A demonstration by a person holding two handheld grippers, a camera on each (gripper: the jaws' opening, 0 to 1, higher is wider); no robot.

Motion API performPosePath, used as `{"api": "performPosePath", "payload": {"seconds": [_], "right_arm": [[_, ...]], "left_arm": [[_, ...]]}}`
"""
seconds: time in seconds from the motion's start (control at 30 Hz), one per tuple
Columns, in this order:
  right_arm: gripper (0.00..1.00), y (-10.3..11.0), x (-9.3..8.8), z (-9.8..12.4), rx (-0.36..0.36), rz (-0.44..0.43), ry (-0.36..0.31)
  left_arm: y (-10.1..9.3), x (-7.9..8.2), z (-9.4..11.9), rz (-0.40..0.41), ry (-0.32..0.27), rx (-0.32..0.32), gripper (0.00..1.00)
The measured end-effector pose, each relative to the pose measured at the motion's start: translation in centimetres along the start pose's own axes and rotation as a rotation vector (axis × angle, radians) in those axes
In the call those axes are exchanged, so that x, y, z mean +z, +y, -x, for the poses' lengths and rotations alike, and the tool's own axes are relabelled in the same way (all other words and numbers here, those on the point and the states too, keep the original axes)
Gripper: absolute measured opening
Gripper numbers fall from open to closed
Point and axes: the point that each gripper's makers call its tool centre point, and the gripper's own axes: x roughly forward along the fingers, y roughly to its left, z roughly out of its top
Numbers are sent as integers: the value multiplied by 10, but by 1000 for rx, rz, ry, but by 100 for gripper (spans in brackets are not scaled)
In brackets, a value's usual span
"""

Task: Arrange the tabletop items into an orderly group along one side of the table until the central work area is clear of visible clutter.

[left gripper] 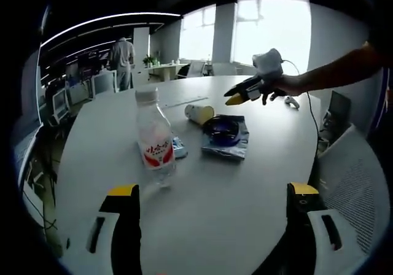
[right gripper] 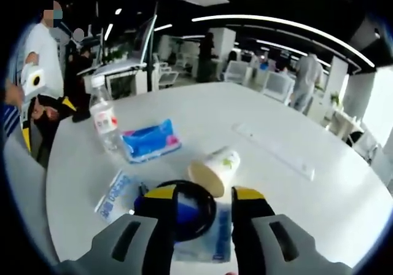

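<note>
My right claw [right gripper: 204,196] hangs just over the black ring [right gripper: 184,209] on the shiny packet [right gripper: 202,241], jaws partly apart, holding nothing. Beside it a paper cup [right gripper: 216,169] lies on its side. It is light and soft, so I would pinch its rim gently. The bottle [left gripper: 154,138] stands in the middle of the surface [left gripper: 221,207]; it looks slippery, so grab its middle. My left claw [left gripper: 212,195] is spread wide and empty.

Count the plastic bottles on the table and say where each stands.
1. The bottle stands upright near the table's edge, beside the blue tissue pack. More could be hidden outside both views.
</note>
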Motion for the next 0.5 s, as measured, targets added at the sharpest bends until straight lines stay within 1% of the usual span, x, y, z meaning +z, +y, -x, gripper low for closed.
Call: {"api": "performPosePath", "payload": {"seconds": [0.27,0.5], "right_arm": [[28,-5,-2,-3,-8,2,8],[27,-8,-4,-8,-10,21,19]], "left_arm": [[-5,3,-1,-7,-7,-12,98],[-6,1,-2,9,-5,-11,98]]}}
